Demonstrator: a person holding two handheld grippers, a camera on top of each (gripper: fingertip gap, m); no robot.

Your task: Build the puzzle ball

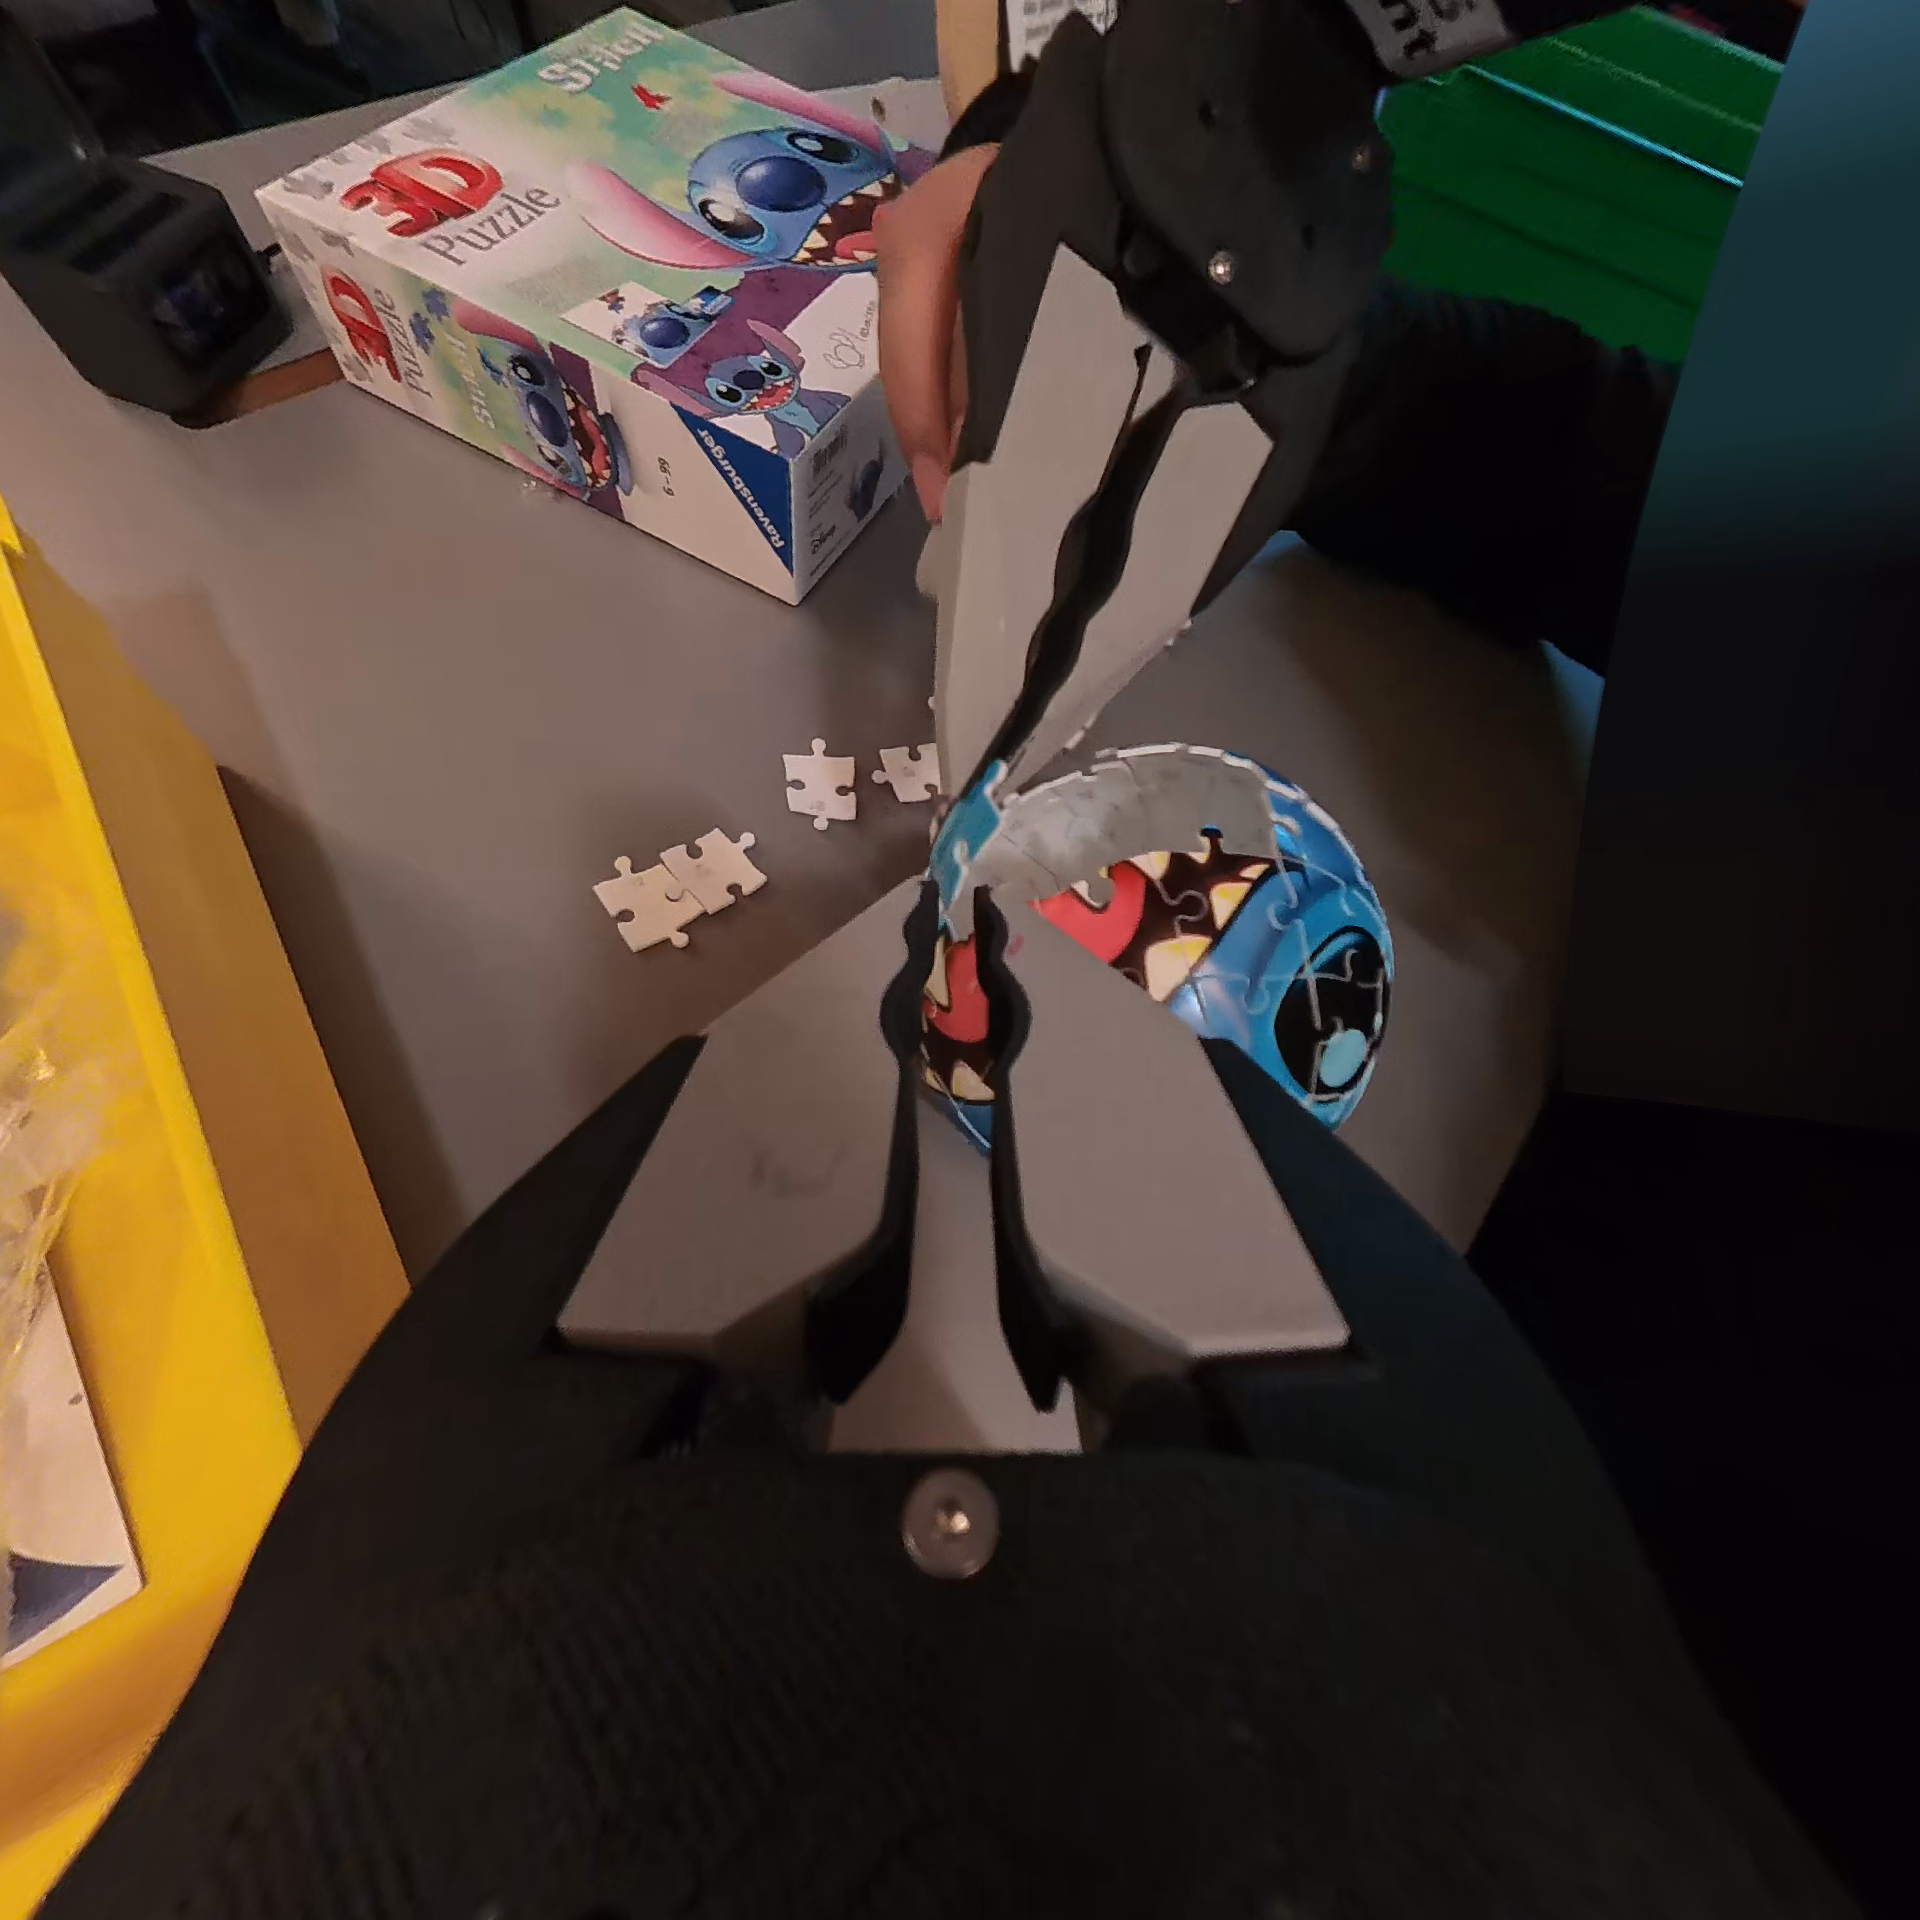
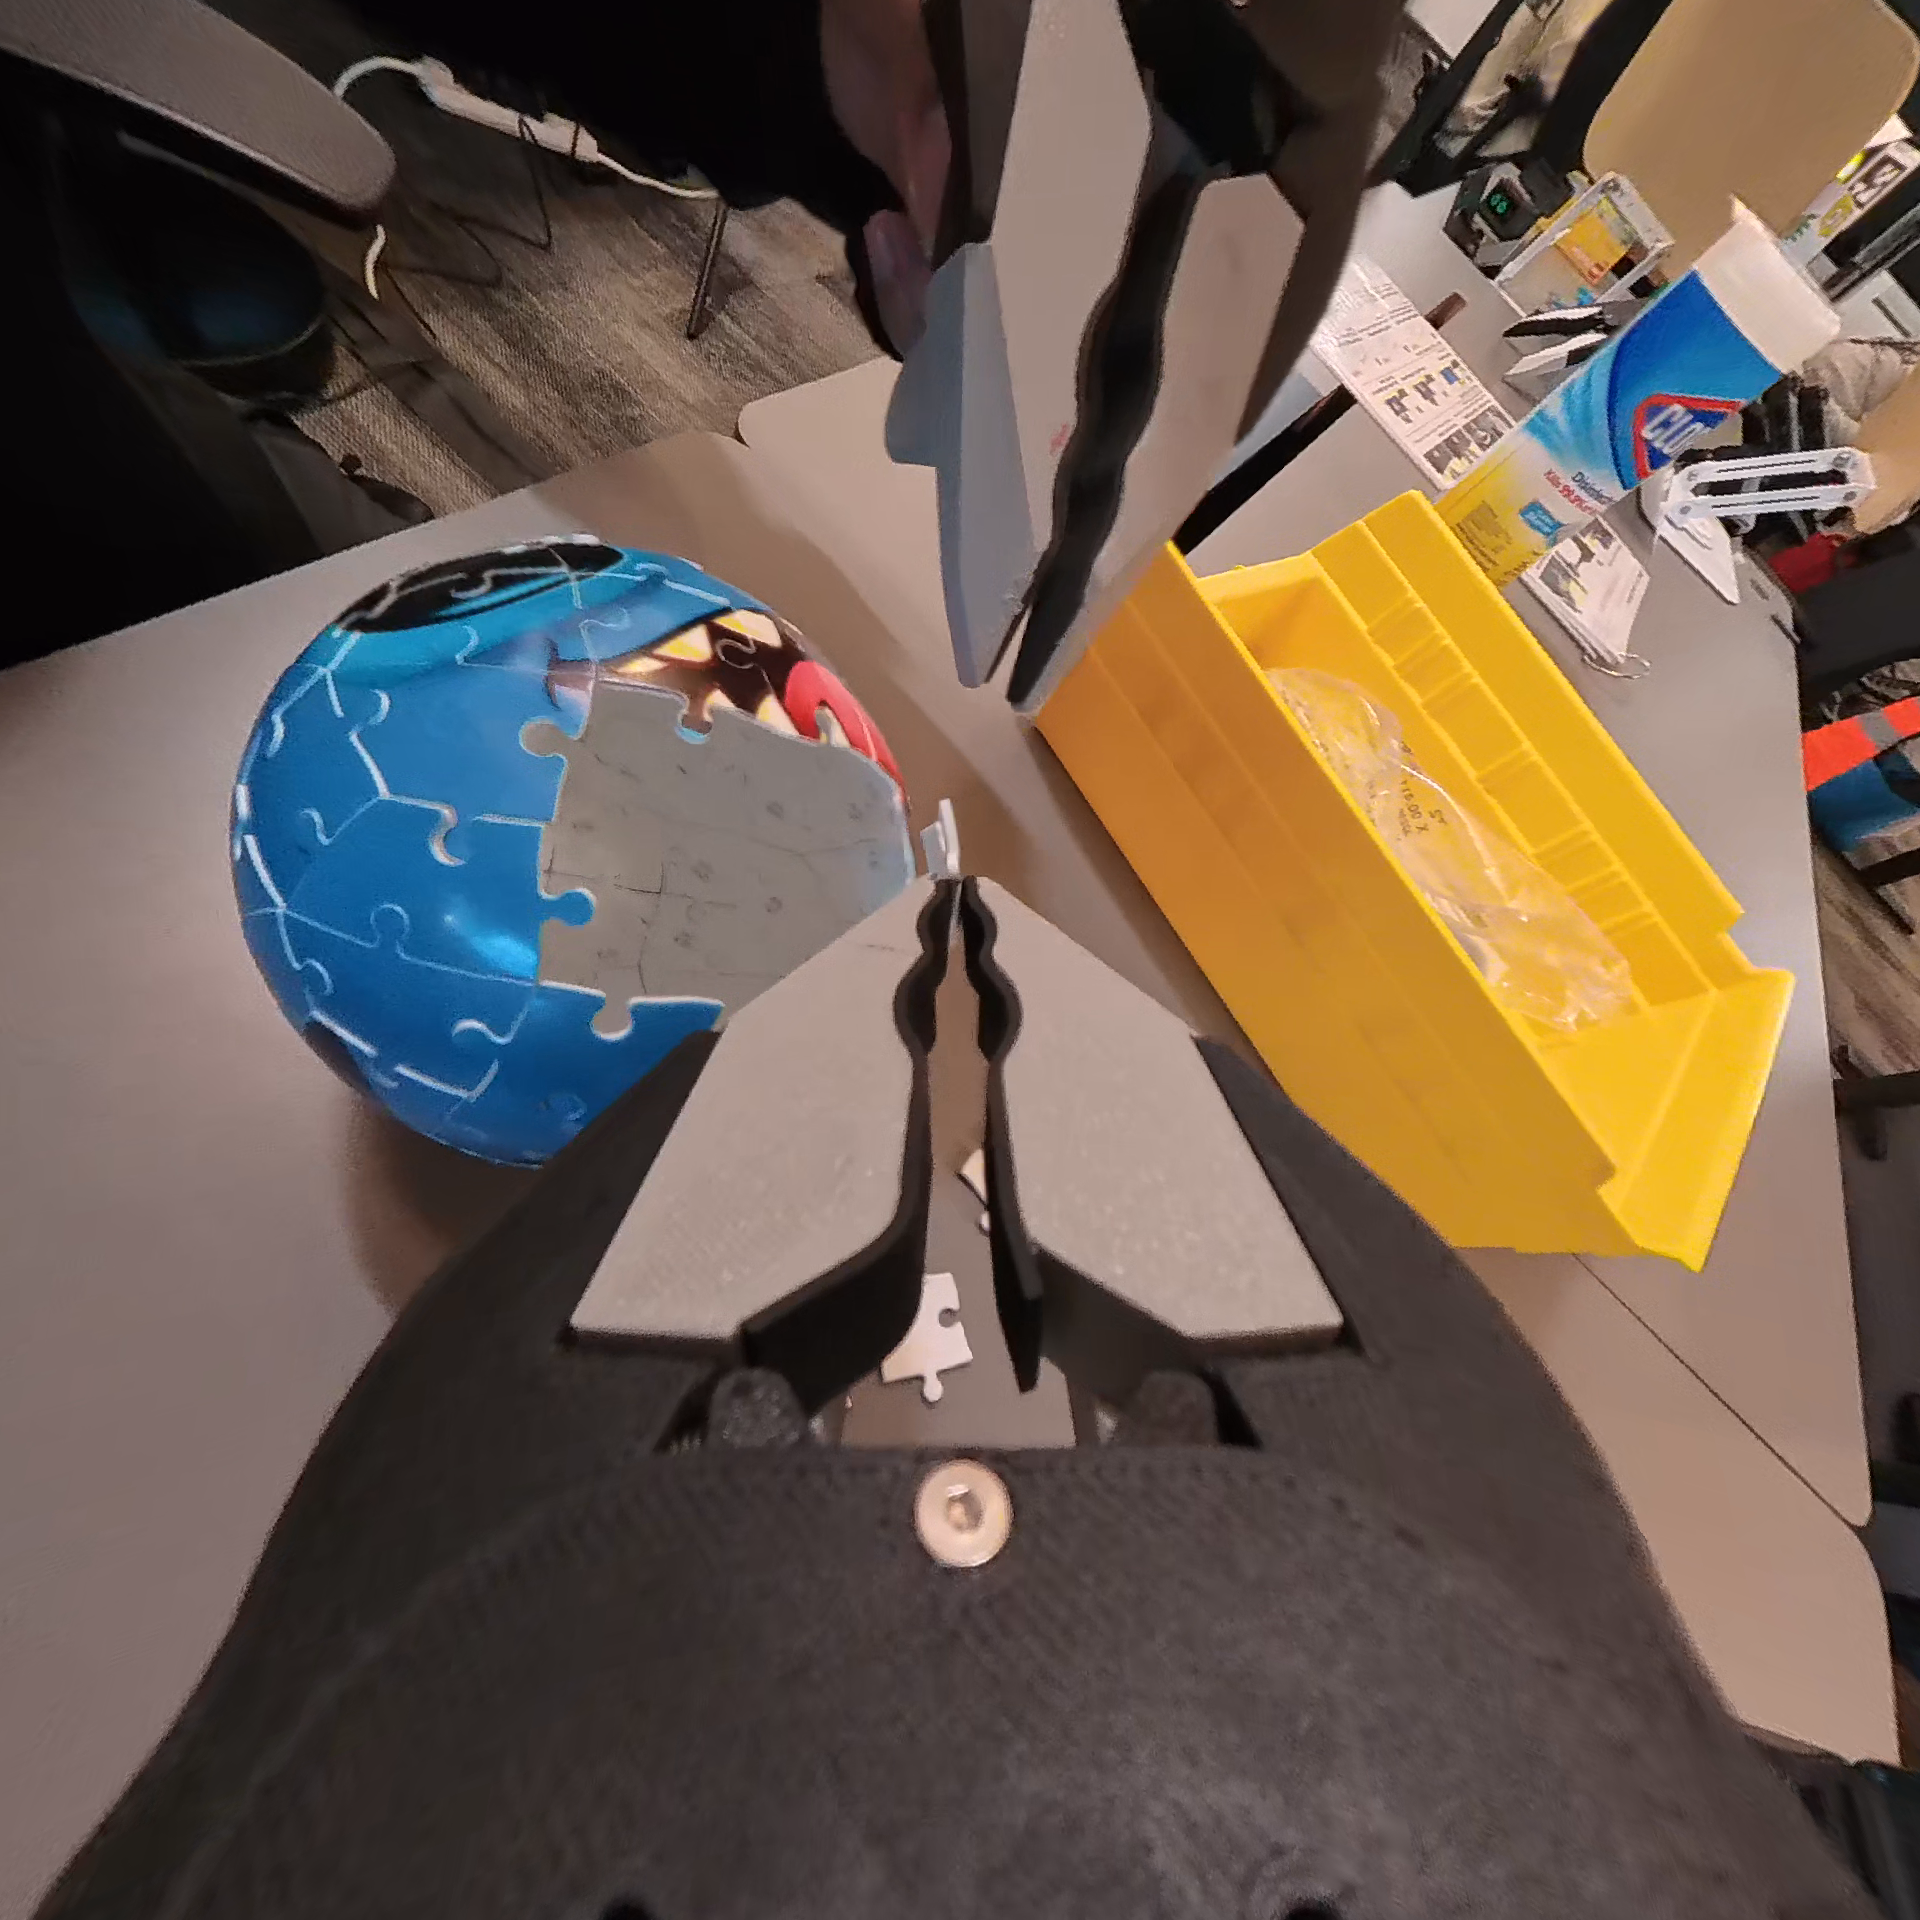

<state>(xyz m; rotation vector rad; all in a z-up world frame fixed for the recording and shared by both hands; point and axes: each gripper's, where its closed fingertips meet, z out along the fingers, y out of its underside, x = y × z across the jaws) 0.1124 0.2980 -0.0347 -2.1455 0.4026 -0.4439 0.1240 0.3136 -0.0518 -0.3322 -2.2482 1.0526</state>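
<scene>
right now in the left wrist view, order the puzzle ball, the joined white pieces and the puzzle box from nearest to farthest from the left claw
1. puzzle ball, at the left claw tips, right
2. joined white pieces, on the table, left
3. puzzle box, far upper left

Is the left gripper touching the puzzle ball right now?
Apart. The right wrist view shows bare table between the closed tips of the left gripper and the rim of the puzzle ball. The left wrist view only overlaps them.

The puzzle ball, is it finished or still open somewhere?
Still open. The puzzle ball has a gap in its blue shell showing the grey inner side of far pieces, and loose pieces lie face down on the table.
</scene>
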